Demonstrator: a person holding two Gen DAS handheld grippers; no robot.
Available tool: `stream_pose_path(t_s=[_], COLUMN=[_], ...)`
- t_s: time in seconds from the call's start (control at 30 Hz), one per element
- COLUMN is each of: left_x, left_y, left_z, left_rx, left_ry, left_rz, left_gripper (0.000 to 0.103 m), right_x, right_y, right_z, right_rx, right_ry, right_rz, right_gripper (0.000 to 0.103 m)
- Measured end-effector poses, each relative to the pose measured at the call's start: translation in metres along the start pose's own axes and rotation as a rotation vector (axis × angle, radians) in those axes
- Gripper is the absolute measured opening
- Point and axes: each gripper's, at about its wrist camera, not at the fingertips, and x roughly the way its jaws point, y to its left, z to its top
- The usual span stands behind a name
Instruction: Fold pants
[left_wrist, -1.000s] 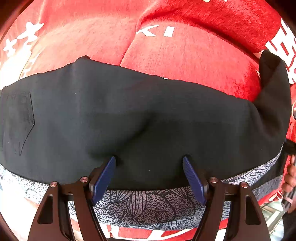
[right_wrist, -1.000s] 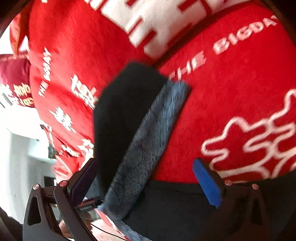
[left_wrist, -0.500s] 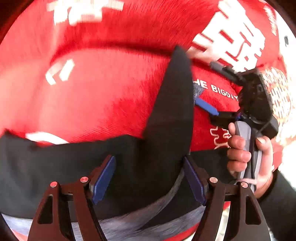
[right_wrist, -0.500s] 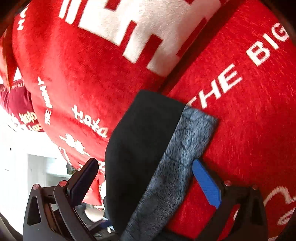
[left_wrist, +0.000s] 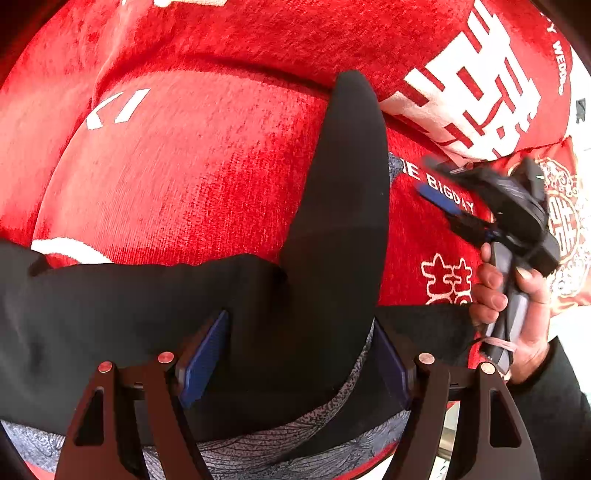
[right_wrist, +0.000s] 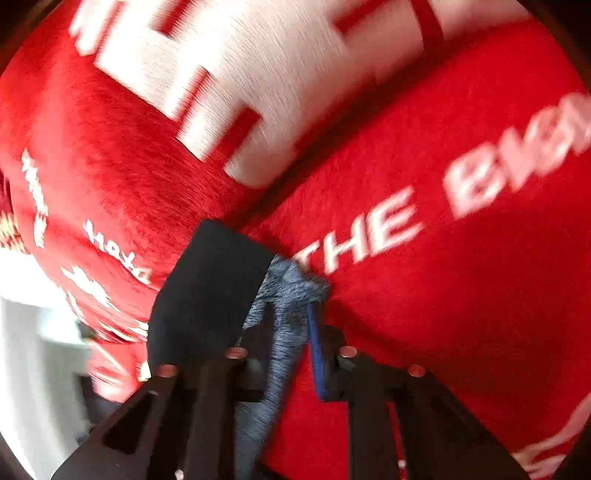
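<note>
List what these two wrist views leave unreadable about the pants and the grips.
- Left wrist view: the pants run off the left and bottom edges, so the waistband is unseen.
- Left wrist view: the left gripper straddles fabric; pad contact is unclear.
- Right wrist view: the closing right gripper has the grey lining between its pads; motion blur hides contact.

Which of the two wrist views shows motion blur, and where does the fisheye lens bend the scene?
Right wrist view: the red blanket lettering is smeared by motion. Left wrist view: mostly sharp, only the right gripper blurs. Both: bulging centre, dark vignette corners.
</note>
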Motion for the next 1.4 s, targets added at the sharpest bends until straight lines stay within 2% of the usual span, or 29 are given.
stream_pose_path(t_s=[0.03,0.07,0.2,0.27,0.33,0.4,0.5,0.53,0.57,0.6,0.63,0.7,0.8,0.87,1.0,1.13,1.2,1.23,1.27,1.33,1.4], left_x=[0.001,0.000,0.003,0.004,0.005,0.006,0.007,0.007,0.007,0.007,0.007,0.004,-0.001,-0.006,-0.024,-0.050,-0.060,-0.062,-0.064,-0.060,-0.050], left_y=[-0.001,-0.001,-0.001,-0.004,-0.006,-0.008,-0.006,-0.006,-0.006,-0.006,-0.006,-0.004,-0.004,-0.004,-0.007,-0.011,-0.007,-0.005,-0.002,0.004,0.008], left_z=[0.000,0.001,0.003,0.003,0.003,0.005,0.005,0.005,0.005,0.005,0.005,0.004,0.003,0.002,-0.001,0.000,0.001,0.001,-0.001,-0.006,-0.013], left_rx=[0.007,0.010,0.014,0.034,0.048,0.046,0.038,0.036,0.037,0.037,0.037,0.038,0.062,0.074,0.143,0.223,0.221,0.220,0.221,0.231,0.234], left_ry=[0.000,0.001,0.001,0.002,0.001,-0.002,-0.007,-0.008,-0.008,-0.006,-0.004,0.002,0.006,0.013,0.018,-0.003,-0.002,0.001,0.009,0.037,0.069], left_rz=[0.002,0.002,0.003,0.018,0.028,0.028,0.023,0.022,0.021,0.020,0.016,0.005,-0.015,-0.037,-0.067,-0.052,-0.060,-0.060,-0.060,-0.044,-0.015], left_gripper=[0.076,0.076,0.076,0.076,0.076,0.076,0.076,0.076,0.076,0.076,0.076,0.076,0.076,0.076,0.076,0.076,0.076,0.076,0.076,0.076,0.076], right_x=[-0.008,-0.009,0.015,0.029,0.054,0.073,0.105,0.108,0.109,0.114,0.115,0.102,0.053,0.004,-0.074,-0.150,-0.175,-0.186,-0.190,-0.191,-0.175], right_y=[0.004,0.007,0.012,0.025,0.037,0.045,0.049,0.054,0.058,0.061,0.062,0.070,0.071,0.069,0.067,0.067,0.060,0.062,0.052,0.022,-0.010], right_z=[0.001,0.003,0.024,0.035,0.049,0.060,0.068,0.061,0.056,0.051,0.043,0.029,0.023,0.016,0.000,-0.033,-0.056,-0.069,-0.086,-0.111,-0.133], right_rx=[-0.074,-0.138,-0.422,-0.523,-0.576,-0.592,-0.543,-0.593,-0.629,-0.636,-0.625,-0.694,-0.647,-0.576,-0.415,-0.269,-0.158,-0.128,-0.096,-0.032,0.009], right_ry=[-0.024,-0.031,0.124,0.167,0.246,0.268,0.335,0.315,0.323,0.376,0.416,0.397,0.334,0.243,0.111,0.056,0.057,0.037,0.041,0.066,0.077], right_rz=[-0.035,-0.045,-0.109,-0.067,-0.011,0.012,0.090,0.099,0.117,0.158,0.143,0.131,0.165,0.154,0.074,-0.089,-0.163,-0.204,-0.271,-0.345,-0.406], right_gripper=[0.097,0.103,0.101,0.101,0.101,0.101,0.101,0.101,0.087,0.022,0.012,0.011,0.009,0.009,0.009,0.009,0.008,0.004,0.004,0.004,0.004])
